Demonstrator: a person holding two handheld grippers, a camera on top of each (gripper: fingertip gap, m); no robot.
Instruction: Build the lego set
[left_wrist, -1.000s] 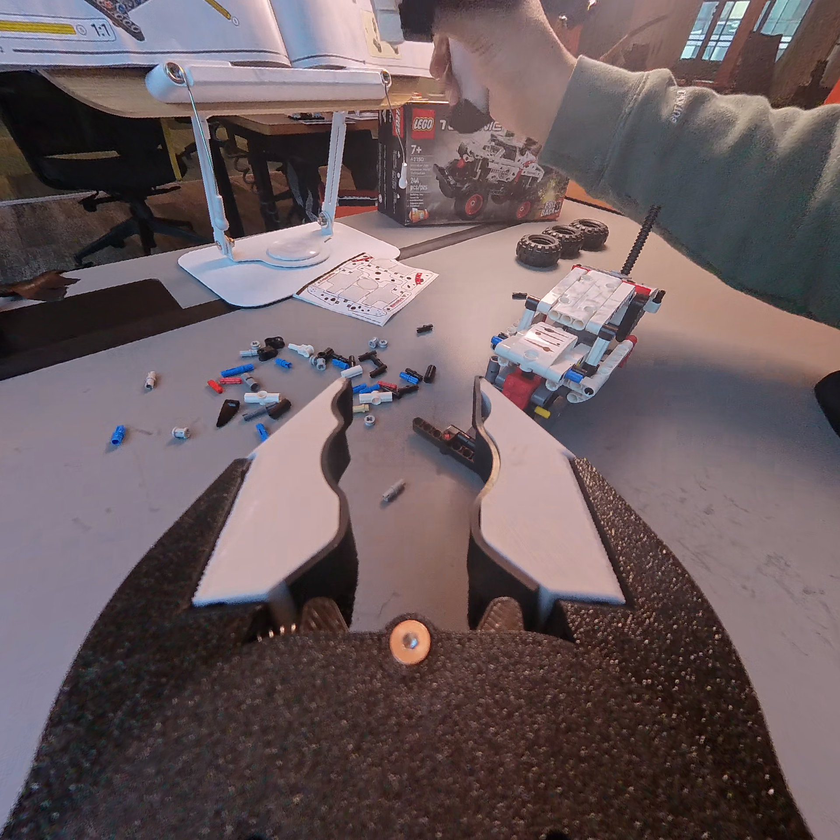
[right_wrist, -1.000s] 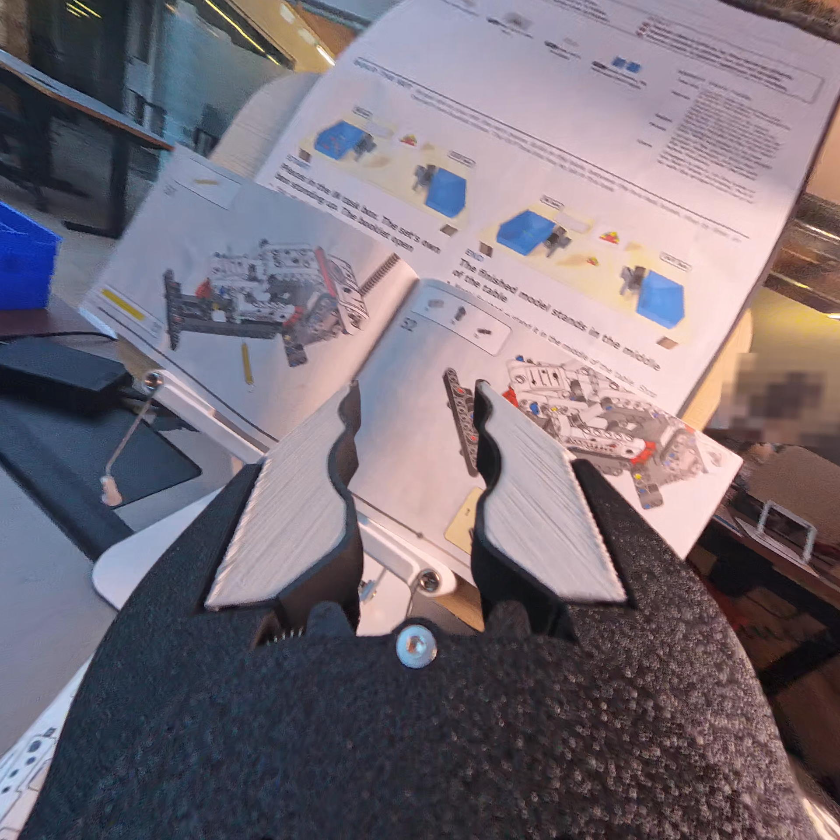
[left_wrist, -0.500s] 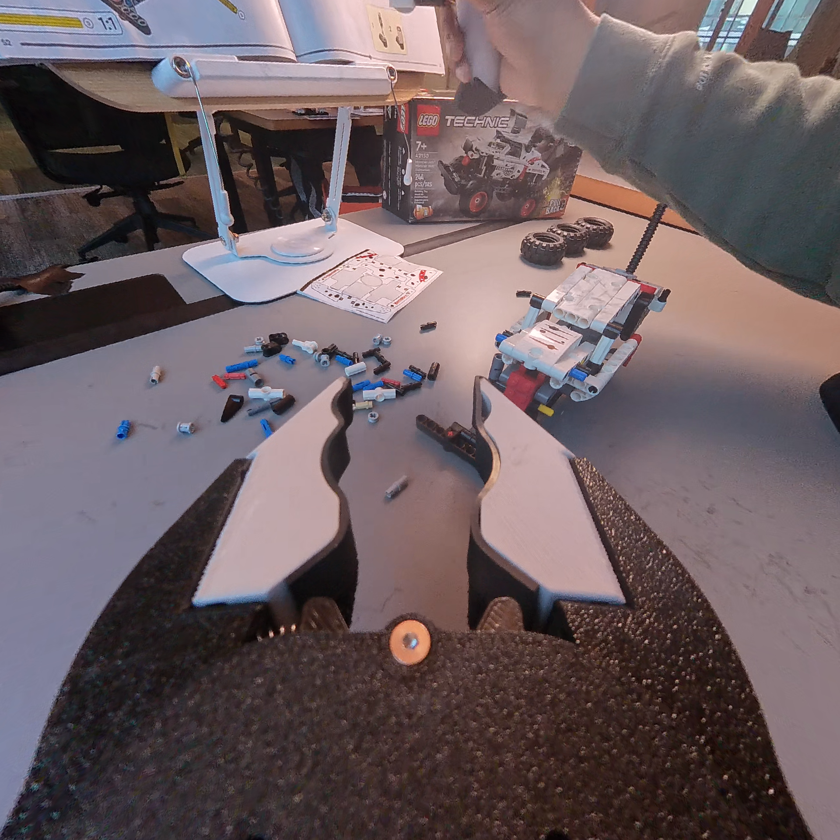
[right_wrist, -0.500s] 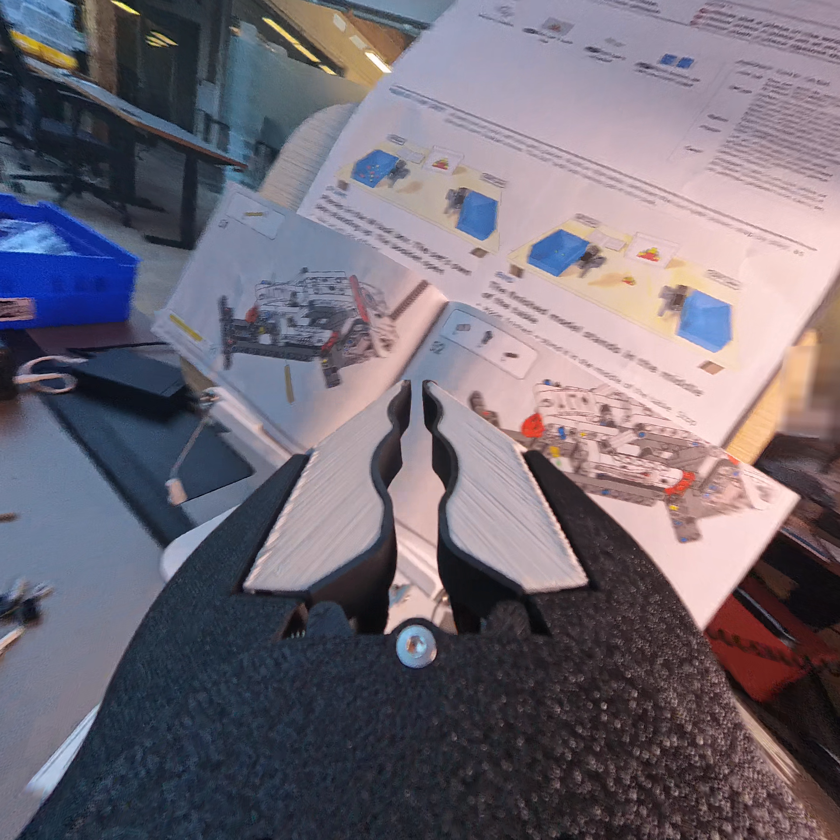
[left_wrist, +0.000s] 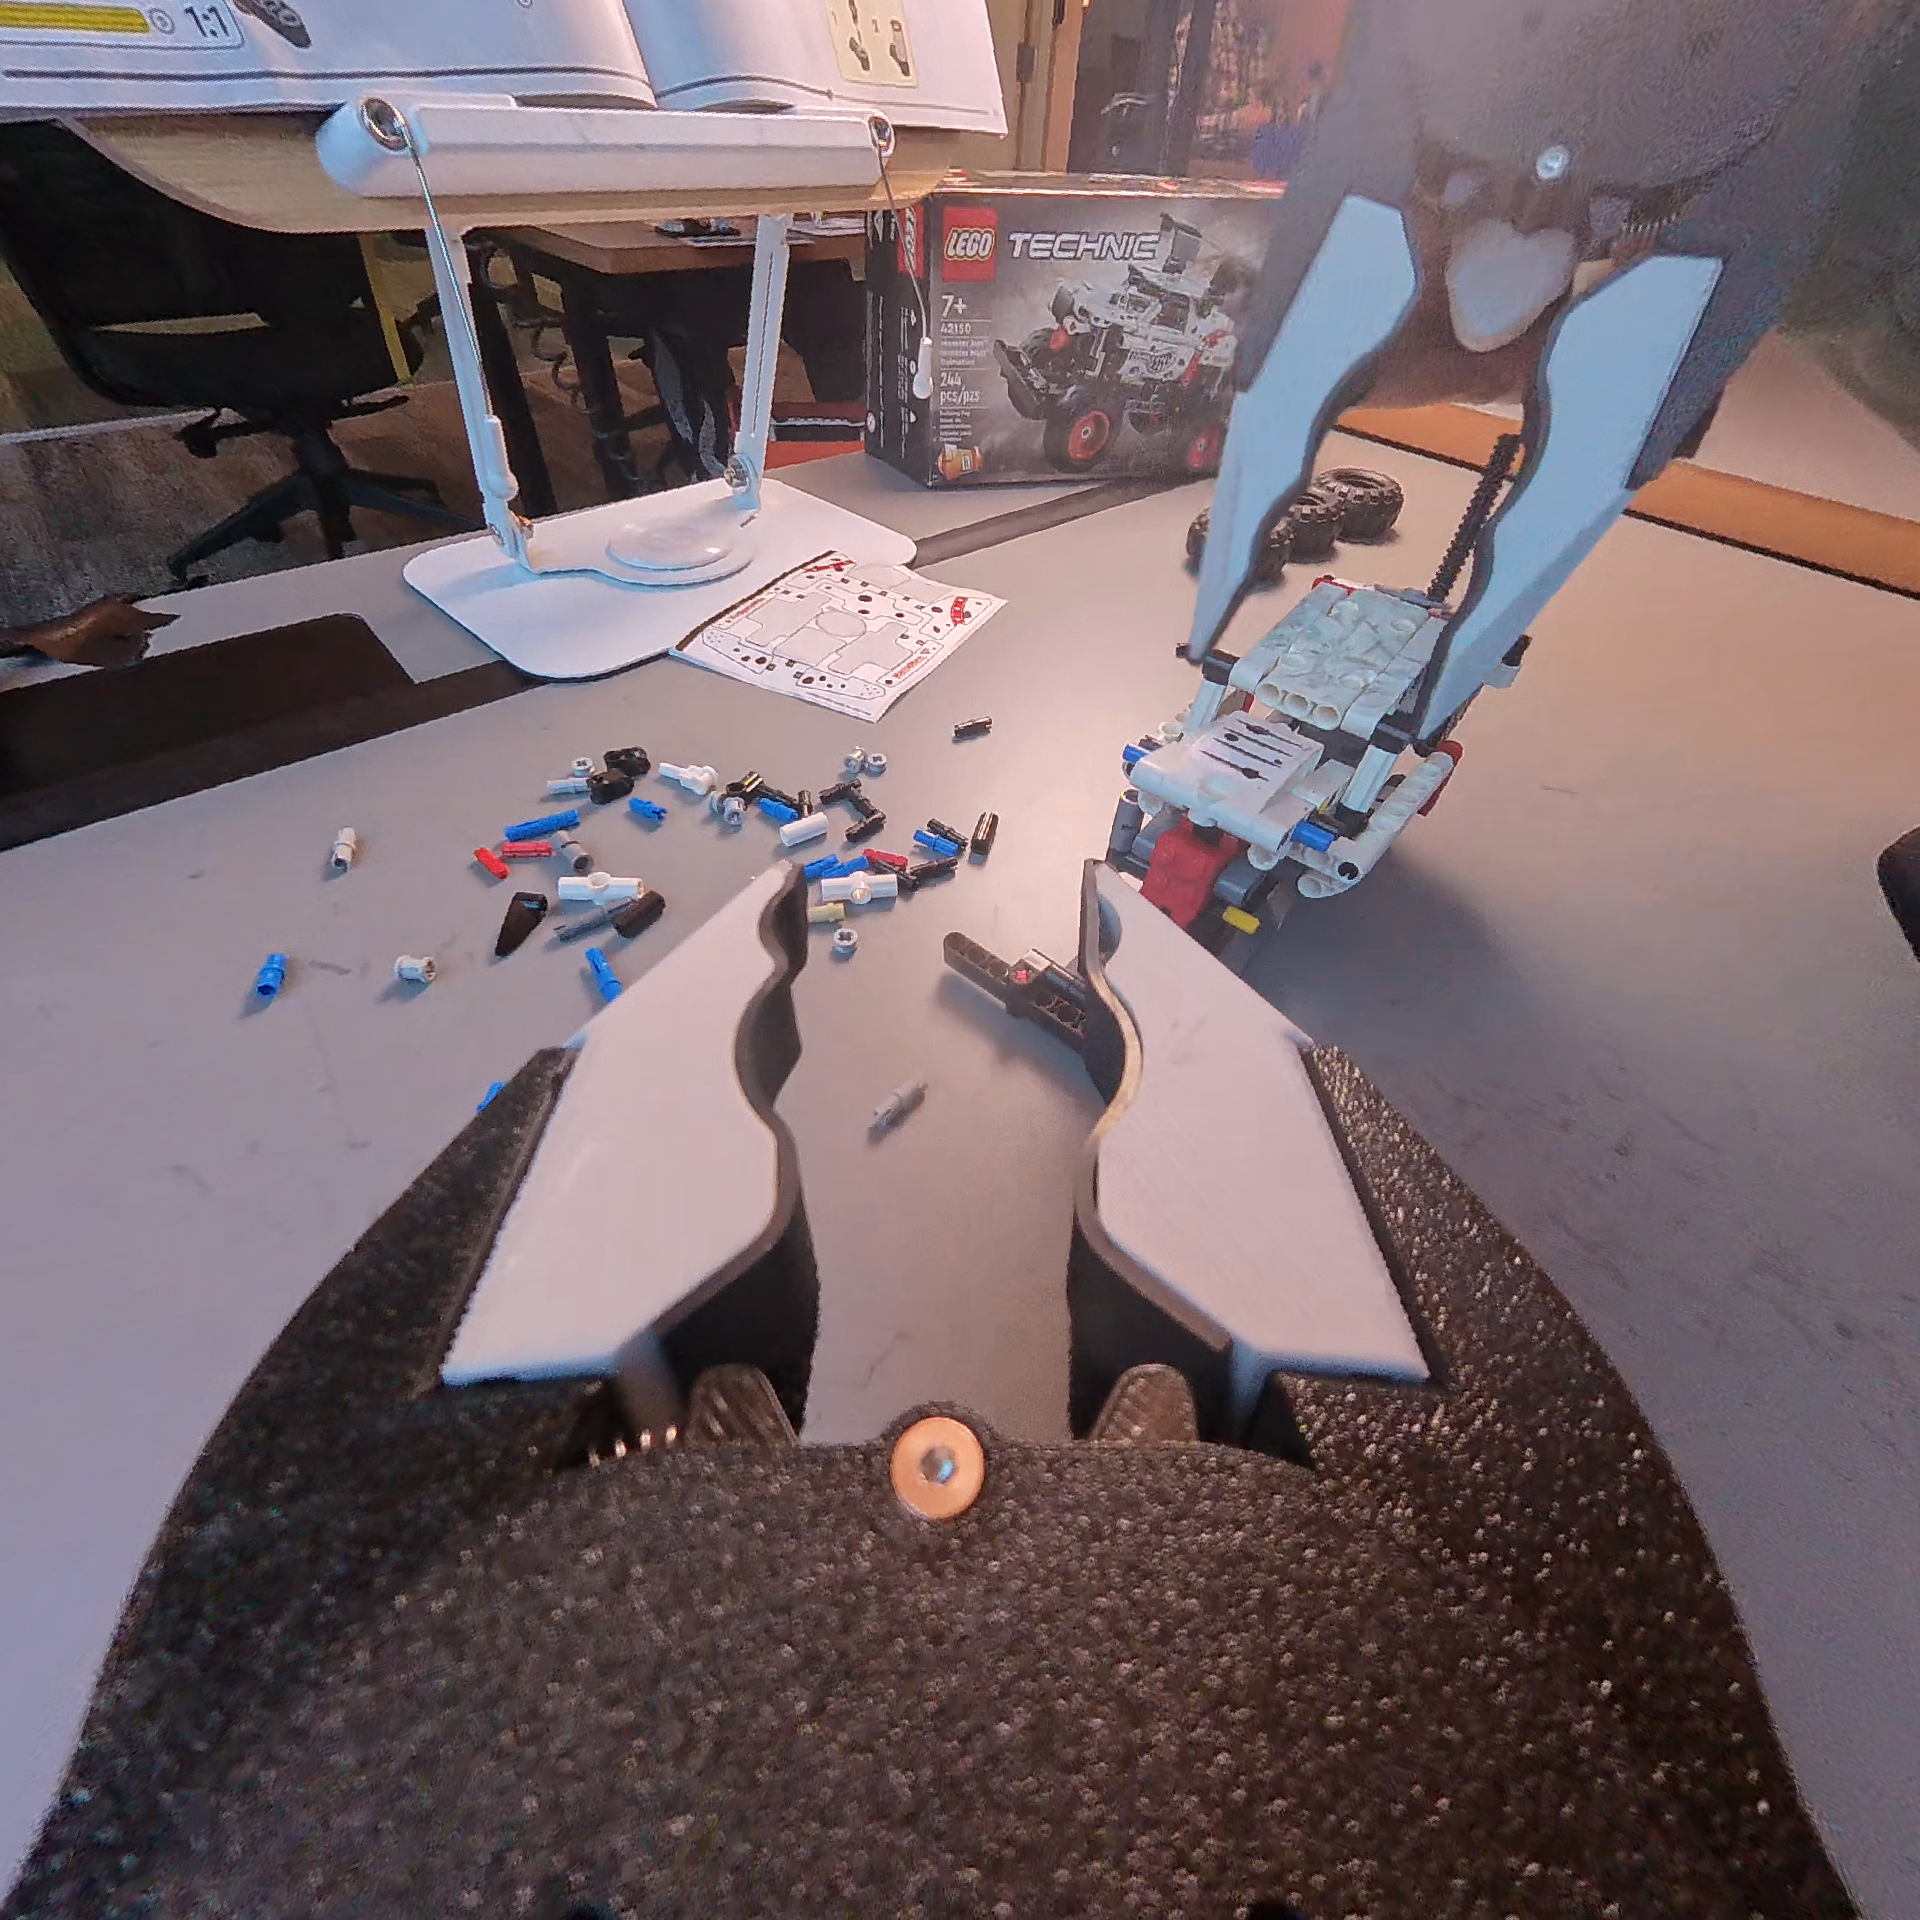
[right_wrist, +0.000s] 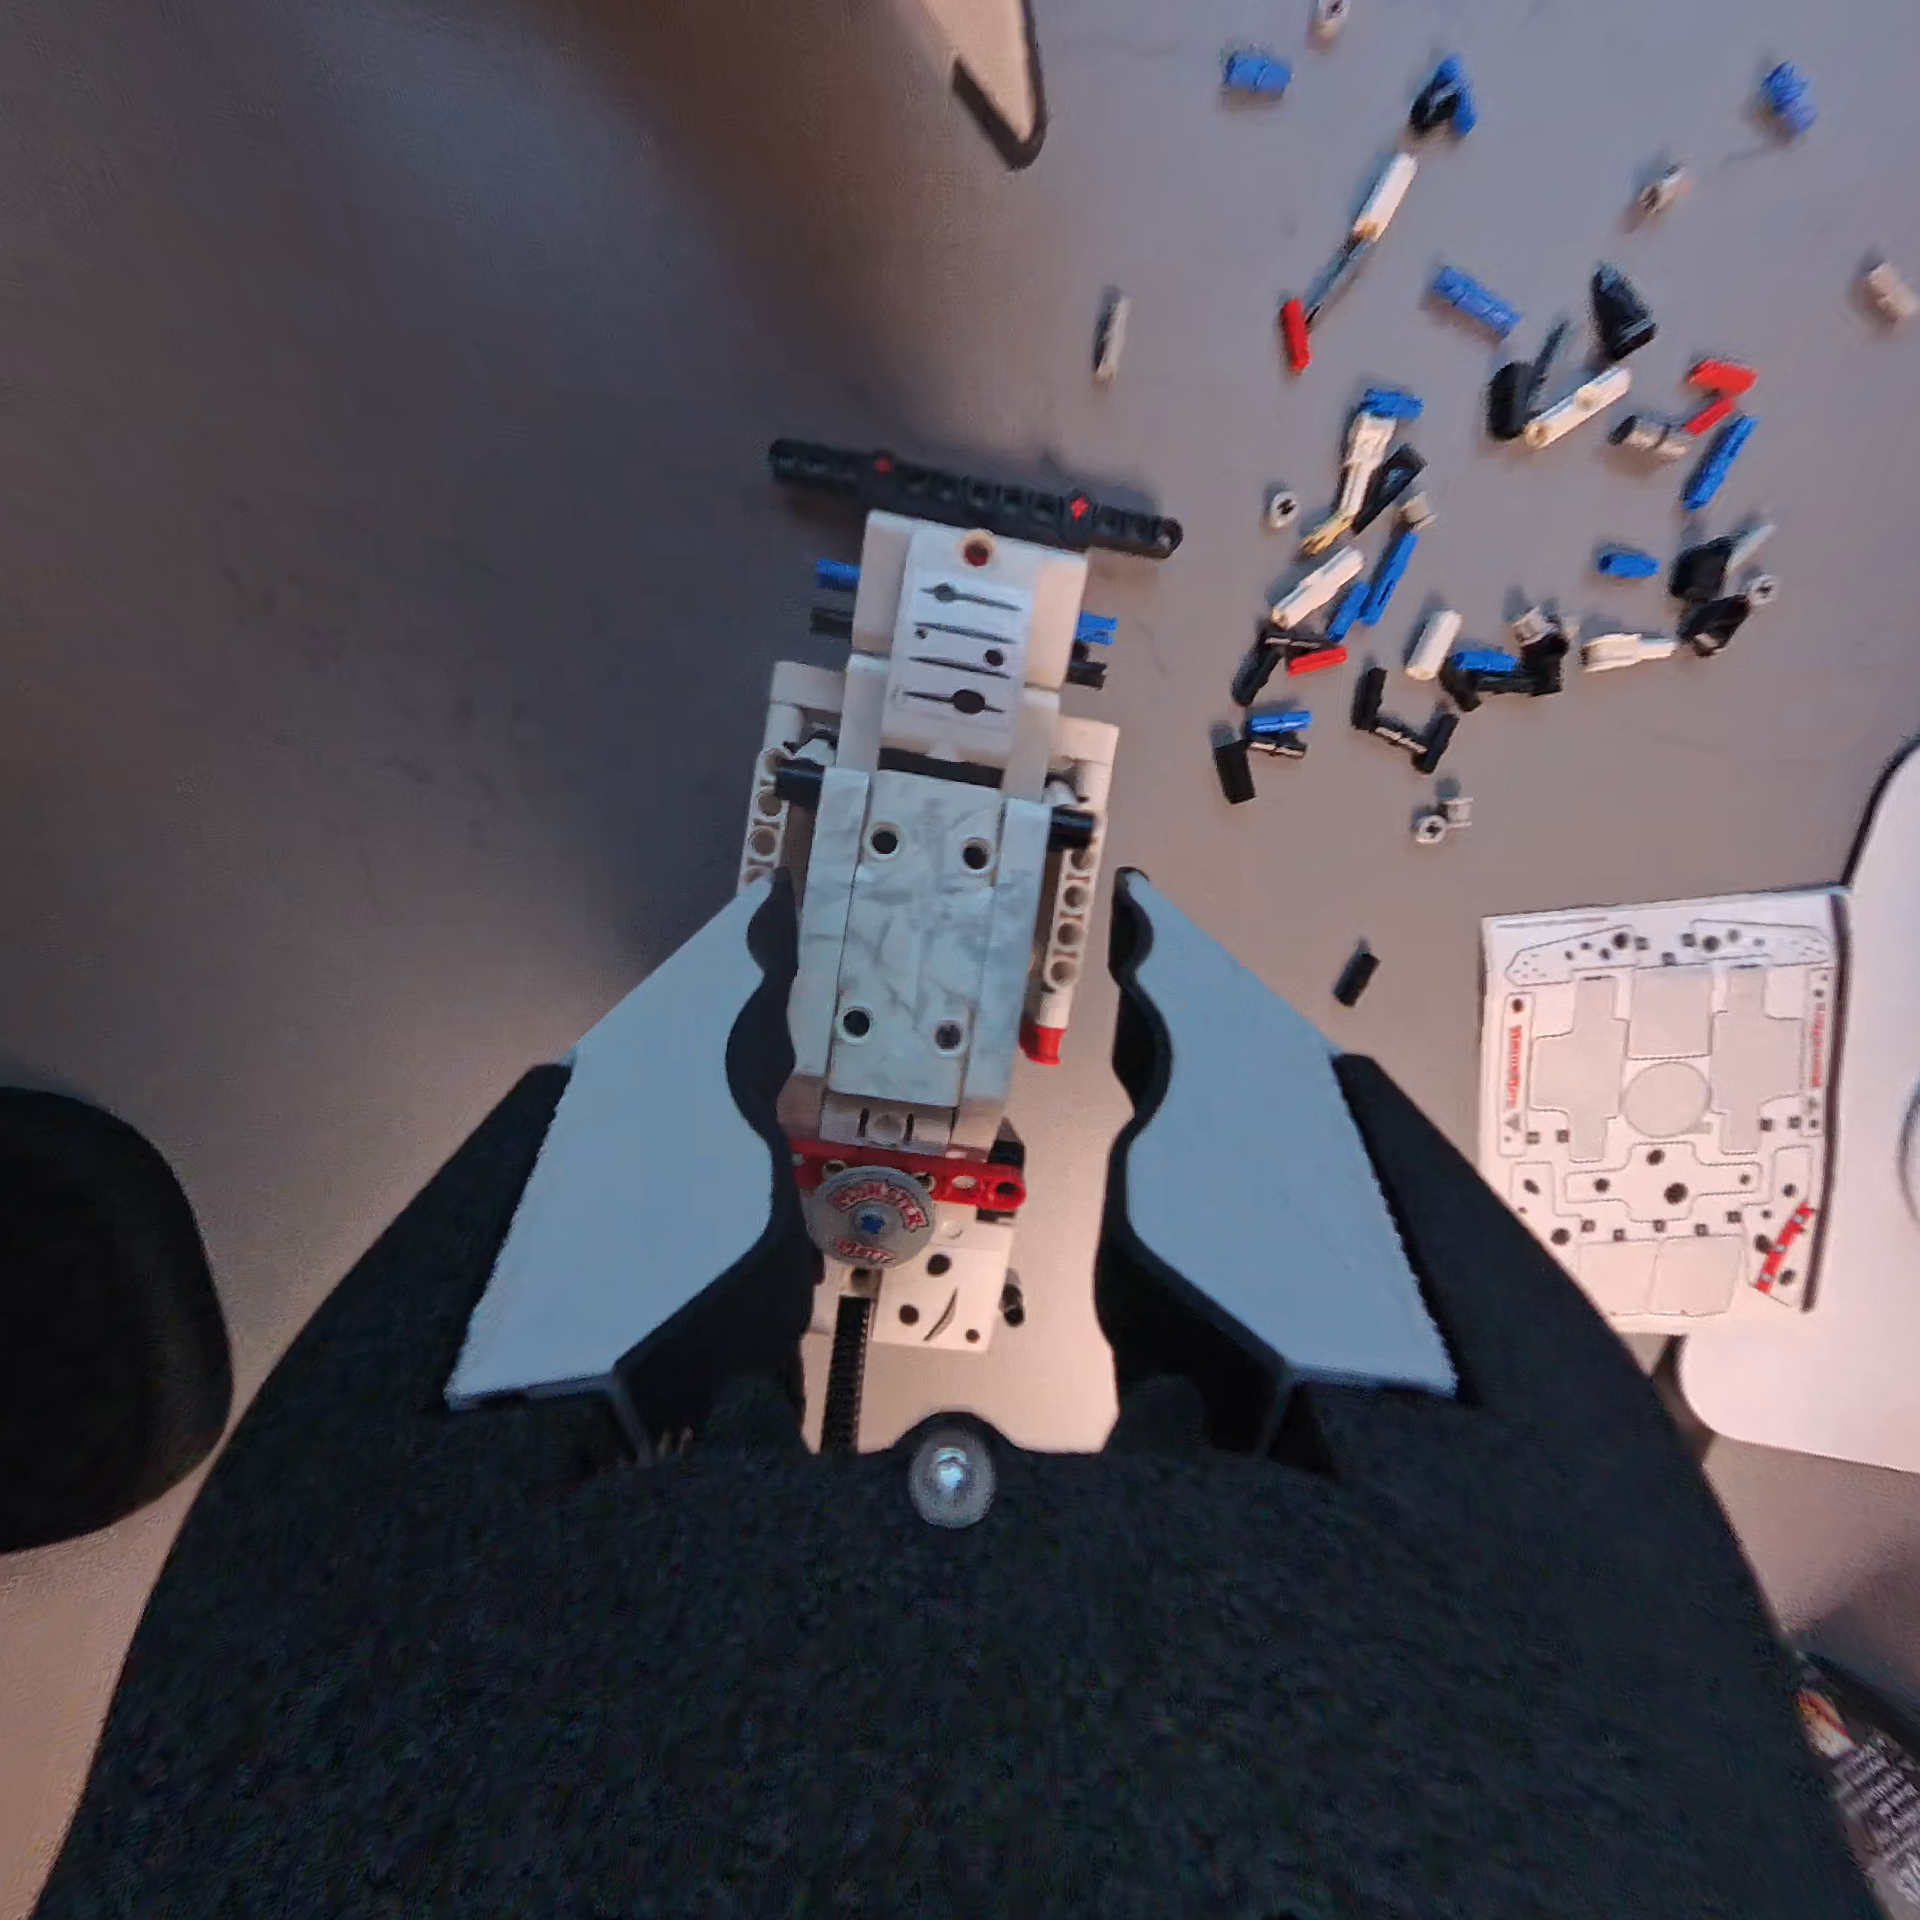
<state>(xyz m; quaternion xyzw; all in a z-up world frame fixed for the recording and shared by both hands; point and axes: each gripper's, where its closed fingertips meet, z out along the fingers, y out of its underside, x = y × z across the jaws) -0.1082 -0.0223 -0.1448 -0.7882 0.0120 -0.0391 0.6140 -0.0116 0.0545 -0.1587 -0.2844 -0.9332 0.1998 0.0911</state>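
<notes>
**Lego truck body sits between the spread fingers of the right gripper**

The lego model (right_wrist: 914, 935), a half-built white truck body with red and black parts, stands on the grey desk (left_wrist: 1558, 1195). The right gripper (right_wrist: 940, 883) points down over it with its jaws wide apart, one finger on each side of the model's roof; the left-hand finger looks to be right against the model's side, while a gap shows at the other. In the left wrist view the same gripper (left_wrist: 1320, 686) comes in from the upper right, fingertips straddling the white roof of the model (left_wrist: 1288, 769).

The left gripper (left_wrist: 940, 894) is held low over the desk, jaws apart and holding nothing. A small grey pin (left_wrist: 897, 1103) lies on the desk between its fingers, and a black beam (left_wrist: 1013, 977) lies just by its right fingertip, in front of the model's nose.

A scatter of loose pieces (left_wrist: 727, 831), blue, black, white and red, lies to the left of the model. Farther back lie a sticker sheet (left_wrist: 842, 634) and the white base of a book stand (left_wrist: 582, 592), which carries an open instruction booklet (left_wrist: 499, 42). The set's box (left_wrist: 1049, 332) stands at the back of the desk, with black tyres (left_wrist: 1340, 509) near it.
</notes>
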